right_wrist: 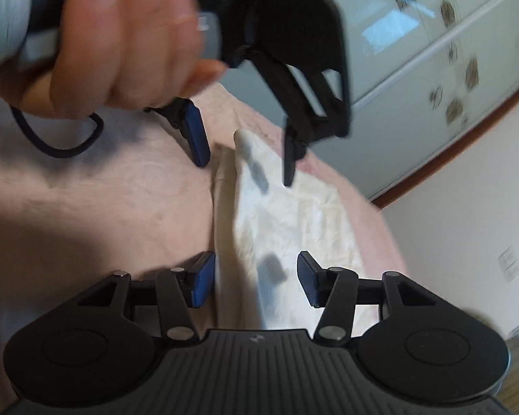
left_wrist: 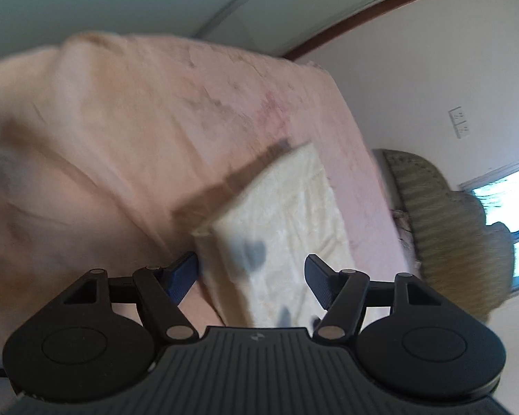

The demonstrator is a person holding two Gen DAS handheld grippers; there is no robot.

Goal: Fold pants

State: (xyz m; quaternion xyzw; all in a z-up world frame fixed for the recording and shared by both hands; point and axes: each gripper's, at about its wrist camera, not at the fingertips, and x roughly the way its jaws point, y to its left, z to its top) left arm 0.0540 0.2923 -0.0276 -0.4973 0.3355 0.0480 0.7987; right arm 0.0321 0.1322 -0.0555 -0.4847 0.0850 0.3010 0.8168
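Observation:
The cream pants [left_wrist: 280,218] lie folded into a thick rectangle on the pink bed cover [left_wrist: 121,131]. My left gripper [left_wrist: 251,278] is open and empty, its jaws spread over the near end of the fold. In the right wrist view the pants [right_wrist: 294,228] lie ahead with a side edge turned up. My right gripper [right_wrist: 256,282] is open and empty above their near end. The left gripper [right_wrist: 245,169], held by a hand [right_wrist: 117,45], hangs open over the far end of the pants.
A woven wicker chair [left_wrist: 443,218] stands beyond the bed's right edge near a window [left_wrist: 508,207]. A glass-front wardrobe [right_wrist: 432,52] stands behind the bed. A dark cable [right_wrist: 62,145] loops below the hand.

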